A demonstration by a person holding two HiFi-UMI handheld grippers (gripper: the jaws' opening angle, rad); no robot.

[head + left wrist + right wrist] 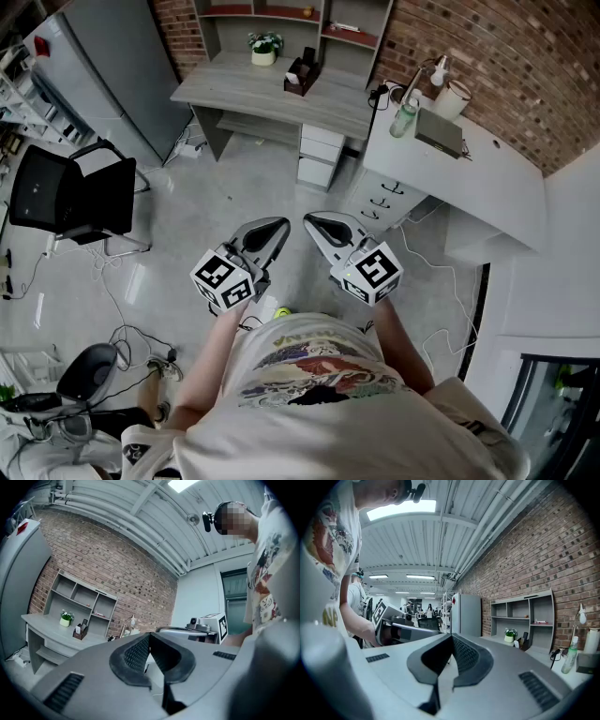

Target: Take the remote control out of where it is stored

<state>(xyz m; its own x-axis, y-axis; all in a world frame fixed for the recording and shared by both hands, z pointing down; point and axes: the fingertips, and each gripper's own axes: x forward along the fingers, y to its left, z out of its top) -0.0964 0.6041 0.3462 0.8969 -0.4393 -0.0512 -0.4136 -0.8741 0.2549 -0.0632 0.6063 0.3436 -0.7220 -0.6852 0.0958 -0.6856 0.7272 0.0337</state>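
- Nothing is done yet: the left gripper (pixel 279 225) and right gripper (pixel 310 222) are held at chest height, each pair of fingers pressed together on nothing.
- The remote (pixel 308 57) is probably the slim dark bar upright in the brown box (pixel 298 82) on the grey wood-grain surface (pixel 234 89), well apart from both.
- The fingers have ribbed black rubber pads.

Same build on both: the light grey plastic two-jaw left gripper (pixel 279 227) and its twin, the right gripper (pixel 314 223), each lined with black ribbed rubber pads (pixel 136 654) and slotted on the shell. Each has a white cube with black square markers (pixel 225 278). The person wears a white short-sleeved T-shirt with a colourful chest print (pixel 309 375).
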